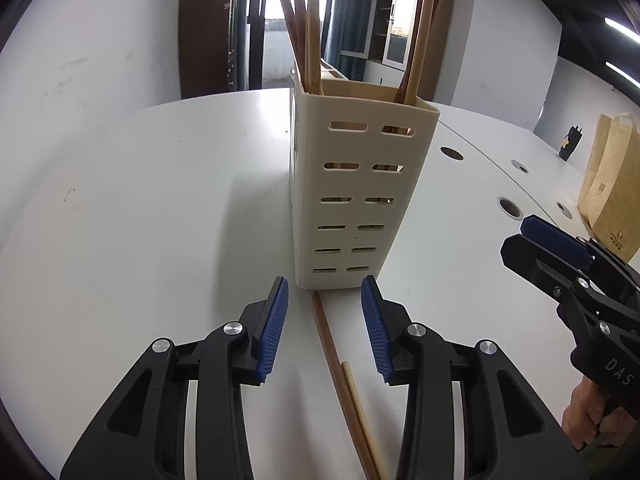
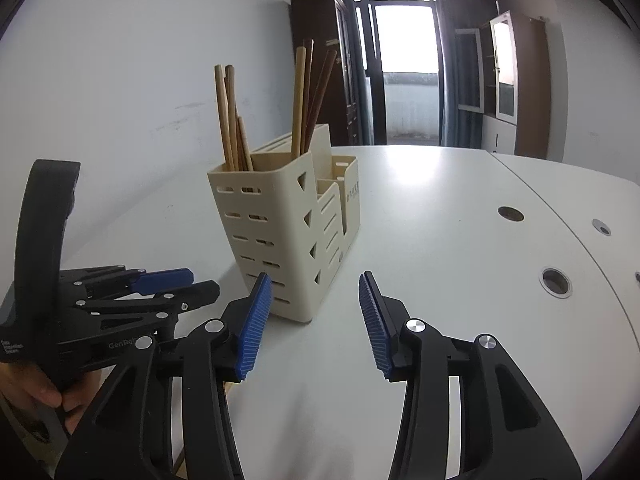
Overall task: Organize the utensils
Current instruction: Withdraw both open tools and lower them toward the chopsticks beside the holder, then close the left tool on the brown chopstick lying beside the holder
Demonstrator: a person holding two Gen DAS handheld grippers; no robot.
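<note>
A cream slotted utensil holder (image 1: 352, 184) stands upright on the white table (image 1: 160, 208), with several wooden chopsticks (image 1: 308, 40) standing in it. It also shows in the right wrist view (image 2: 280, 232), chopsticks (image 2: 232, 120) sticking up. Two chopsticks (image 1: 344, 392) lie flat on the table, running from the holder's base toward me between my left gripper's open jaws. My left gripper (image 1: 325, 328) is open and empty, just in front of the holder. My right gripper (image 2: 314, 324) is open and empty, to the right of the holder.
The table has round cable holes (image 2: 555, 282) along a seam on the right. A brown paper bag (image 1: 612, 192) stands at the far right edge. A white wall lies behind on the left, and a doorway and cabinets beyond the table.
</note>
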